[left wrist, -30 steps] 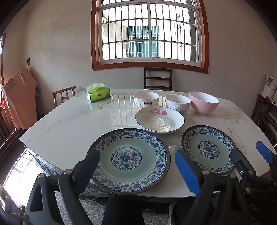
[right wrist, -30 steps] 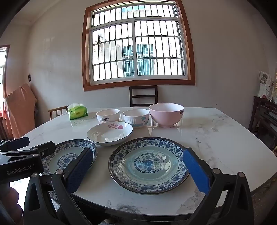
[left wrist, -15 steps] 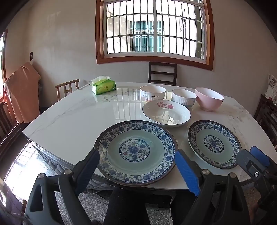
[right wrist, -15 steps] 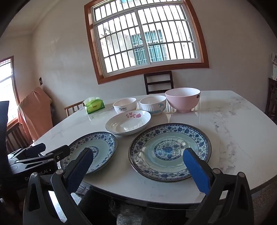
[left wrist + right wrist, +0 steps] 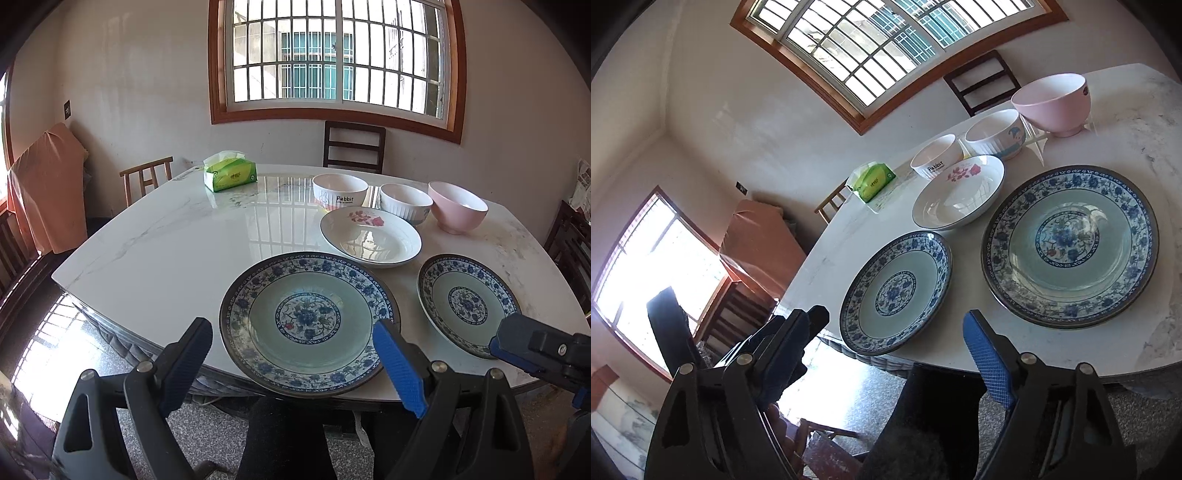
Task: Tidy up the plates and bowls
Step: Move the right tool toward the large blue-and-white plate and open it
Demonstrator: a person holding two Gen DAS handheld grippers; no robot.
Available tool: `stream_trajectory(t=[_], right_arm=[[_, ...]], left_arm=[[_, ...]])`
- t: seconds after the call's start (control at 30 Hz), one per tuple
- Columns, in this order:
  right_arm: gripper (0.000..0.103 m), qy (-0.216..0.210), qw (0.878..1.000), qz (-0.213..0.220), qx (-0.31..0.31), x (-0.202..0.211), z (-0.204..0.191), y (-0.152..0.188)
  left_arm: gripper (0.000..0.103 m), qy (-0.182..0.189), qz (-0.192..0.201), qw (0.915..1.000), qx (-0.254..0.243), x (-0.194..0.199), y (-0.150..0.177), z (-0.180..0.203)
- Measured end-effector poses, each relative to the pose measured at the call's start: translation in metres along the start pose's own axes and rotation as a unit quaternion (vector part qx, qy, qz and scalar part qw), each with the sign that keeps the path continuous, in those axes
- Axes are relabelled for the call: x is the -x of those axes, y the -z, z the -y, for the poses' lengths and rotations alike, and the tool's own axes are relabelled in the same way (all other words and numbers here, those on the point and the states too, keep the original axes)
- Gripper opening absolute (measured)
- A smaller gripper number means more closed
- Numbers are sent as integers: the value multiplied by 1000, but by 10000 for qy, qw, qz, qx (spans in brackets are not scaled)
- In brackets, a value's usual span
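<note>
A blue-patterned plate (image 5: 308, 321) lies at the table's near edge; my left gripper (image 5: 295, 363) is open and empty just before its rim. A second blue-patterned plate (image 5: 467, 301) lies to its right. Behind them are a white plate with pink flowers (image 5: 370, 236), a white "Rabbit" bowl (image 5: 340, 192), a ribbed white bowl (image 5: 405, 203) and a pink bowl (image 5: 457, 211). My right gripper (image 5: 897, 354) is open and empty, tilted, off the table's near edge before the left blue plate (image 5: 895, 291); the right blue plate (image 5: 1069, 245) lies beside it.
A green tissue pack (image 5: 229, 176) sits at the far left of the white marble table (image 5: 166, 251). Wooden chairs (image 5: 354, 147) stand around it. My right gripper's fingers (image 5: 517, 347) show at the right of the left wrist view.
The left gripper has shifted left and back, so the plates sit further right in its view. The right gripper has rolled and swung left, toward the left blue plate. Both stay open.
</note>
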State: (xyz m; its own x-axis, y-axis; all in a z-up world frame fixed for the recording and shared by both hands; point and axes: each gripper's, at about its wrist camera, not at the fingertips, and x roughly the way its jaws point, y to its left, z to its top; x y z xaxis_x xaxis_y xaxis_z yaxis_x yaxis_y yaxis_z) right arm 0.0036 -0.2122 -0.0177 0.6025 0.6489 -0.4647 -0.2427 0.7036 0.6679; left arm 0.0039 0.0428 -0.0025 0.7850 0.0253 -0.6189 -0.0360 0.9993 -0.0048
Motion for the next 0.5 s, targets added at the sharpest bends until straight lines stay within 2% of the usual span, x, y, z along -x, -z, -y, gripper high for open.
stream_trajectory(t=[0.07, 0.2, 0.37, 0.5], right_arm=[[76, -68, 9997, -195, -116, -7, 1, -4], [57, 17, 9985, -543, -34, -25, -5, -10], [55, 120, 9969, -743, -228, -42, 4, -20], [52, 144, 9946, -910, -478, -58, 13, -29]], left_arm=[[91, 9, -88, 10000, 3, -4, -2, -3], [91, 20, -218, 9997, 100, -17, -10, -14], [91, 91, -572, 9977, 340, -38, -21, -38], [91, 314, -950, 9927, 666, -61, -31, -59]])
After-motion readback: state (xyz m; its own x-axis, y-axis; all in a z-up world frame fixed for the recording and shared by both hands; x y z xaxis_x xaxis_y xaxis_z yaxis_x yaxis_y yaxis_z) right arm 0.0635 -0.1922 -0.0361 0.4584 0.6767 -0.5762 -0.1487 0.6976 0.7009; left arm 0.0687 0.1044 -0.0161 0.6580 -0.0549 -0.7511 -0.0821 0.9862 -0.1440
